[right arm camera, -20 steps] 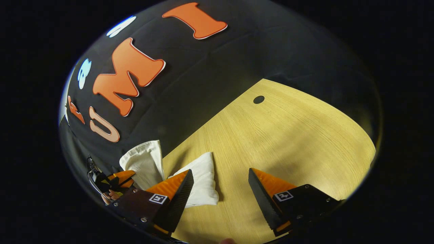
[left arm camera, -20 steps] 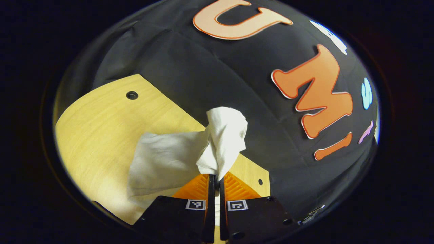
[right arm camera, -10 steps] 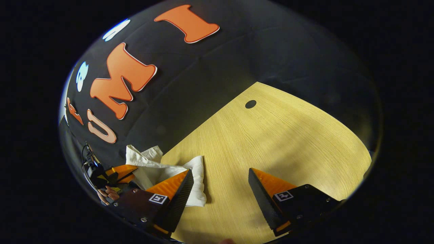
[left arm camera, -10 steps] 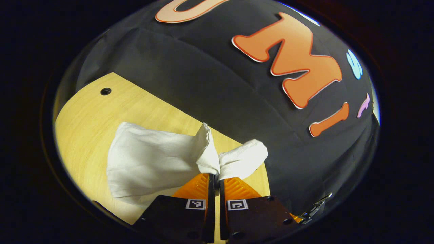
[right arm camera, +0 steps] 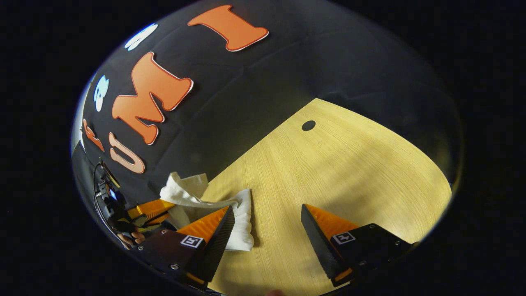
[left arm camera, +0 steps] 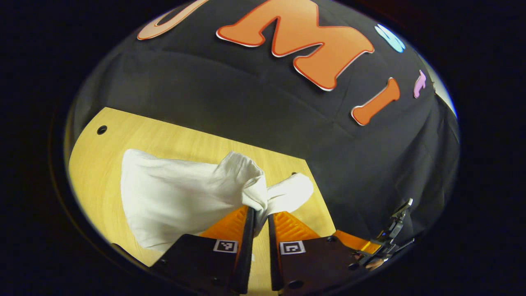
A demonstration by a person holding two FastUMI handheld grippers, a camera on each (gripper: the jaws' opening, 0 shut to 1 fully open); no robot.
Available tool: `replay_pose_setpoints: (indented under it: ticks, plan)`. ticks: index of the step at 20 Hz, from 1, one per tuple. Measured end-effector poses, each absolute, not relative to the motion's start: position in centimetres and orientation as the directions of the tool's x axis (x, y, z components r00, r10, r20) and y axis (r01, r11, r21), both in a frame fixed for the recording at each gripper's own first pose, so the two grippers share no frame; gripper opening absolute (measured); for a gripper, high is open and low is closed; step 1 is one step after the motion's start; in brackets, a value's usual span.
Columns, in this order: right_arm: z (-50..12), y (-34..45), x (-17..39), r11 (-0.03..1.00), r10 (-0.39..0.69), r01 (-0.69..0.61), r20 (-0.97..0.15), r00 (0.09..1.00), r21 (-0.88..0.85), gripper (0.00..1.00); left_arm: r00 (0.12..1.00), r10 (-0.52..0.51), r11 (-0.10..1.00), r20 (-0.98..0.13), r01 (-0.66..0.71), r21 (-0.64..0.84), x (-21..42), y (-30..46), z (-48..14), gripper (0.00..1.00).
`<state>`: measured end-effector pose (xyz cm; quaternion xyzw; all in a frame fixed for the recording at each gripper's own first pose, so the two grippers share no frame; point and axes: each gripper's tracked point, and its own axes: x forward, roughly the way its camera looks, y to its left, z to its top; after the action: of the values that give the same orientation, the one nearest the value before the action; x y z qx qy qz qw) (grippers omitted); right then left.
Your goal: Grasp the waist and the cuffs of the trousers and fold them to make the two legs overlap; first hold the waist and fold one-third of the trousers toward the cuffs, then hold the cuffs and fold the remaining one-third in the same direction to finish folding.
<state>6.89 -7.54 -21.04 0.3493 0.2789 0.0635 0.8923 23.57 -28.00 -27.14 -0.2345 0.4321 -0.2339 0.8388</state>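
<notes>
The white trousers (left arm camera: pixel 172 197) lie bunched on the wooden table (left arm camera: pixel 164 135). My left gripper (left arm camera: pixel 259 211) is shut on a gathered fold of them, and a short end of cloth flops past the fingers to the right. In the right gripper view the trousers (right arm camera: pixel 242 213) sit just left of my right gripper (right arm camera: pixel 267 228), behind its left finger (right arm camera: pixel 215 236). That gripper stands open over bare wood with nothing between its fingers. The left gripper (right arm camera: pixel 150 209) shows farther off at the lower left, held by a hand (right arm camera: pixel 128 238).
The table's back edge meets the black booth wall (left arm camera: pixel 254 107) close behind the trousers. A round hole (right arm camera: pixel 308 125) sits in the tabletop far from the cloth, and broad bare wood (right arm camera: pixel 361 172) stretches to the right of my right gripper.
My left gripper has come down and turned with the cloth; the upright end it held now droops toward the table and the trousers lie flatter. My right gripper has barely moved and stays open.
</notes>
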Motion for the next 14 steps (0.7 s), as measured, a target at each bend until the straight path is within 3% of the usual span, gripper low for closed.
replay_pose_setpoints:
  ticks: [1, 2, 3, 4, 5, 9, 12, 14]
  plan:
    - [-21.0, -7.4, 7.0, 0.754, 0.304, 0.080, -0.455, 0.837, 0.652, 0.98, 0.511, -0.593, 0.785, -0.622, 0.198, -0.587, 23.1, -27.9, -27.9, 0.37]
    - [-20.9, -7.3, 6.9, 0.761, 0.300, 0.079, -0.457, 0.837, 0.644, 0.98, 0.509, -0.588, 0.791, -0.629, 0.200, -0.578, 22.6, -28.0, -27.9, 0.40]
    - [-20.5, -6.9, 7.0, 0.766, 0.299, 0.074, -0.455, 0.839, 0.638, 0.98, 0.506, -0.587, 0.793, -0.631, 0.202, -0.575, 22.1, -27.6, -27.8, 0.56]
    - [-20.0, -6.4, 6.9, 0.774, 0.297, 0.065, -0.453, 0.840, 0.630, 0.98, 0.507, -0.585, 0.795, -0.633, 0.206, -0.570, 21.4, -27.0, -27.6, 0.58]
    - [-19.5, -6.0, 6.9, 0.784, 0.298, 0.050, -0.446, 0.844, 0.618, 0.98, 0.506, -0.591, 0.793, -0.628, 0.223, -0.567, 20.7, -26.0, -27.1, 0.51]
    - [-17.4, -3.8, 6.7, 0.820, 0.280, 0.015, -0.424, 0.861, 0.573, 0.98, 0.522, -0.615, 0.782, -0.591, 0.308, -0.542, 20.4, -24.2, -25.1, 1.00]
    - [-15.8, -1.9, 6.3, 0.834, 0.274, -0.006, -0.405, 0.872, 0.552, 0.98, 0.552, -0.599, 0.796, -0.580, 0.335, -0.504, 20.3, -22.2, -23.9, 0.96]
    - [-14.7, -1.1, 5.7, 0.860, 0.251, -0.021, -0.387, 0.887, 0.509, 0.98, 0.584, -0.577, 0.812, -0.571, 0.336, -0.477, 20.0, -20.1, -23.2, 1.00]
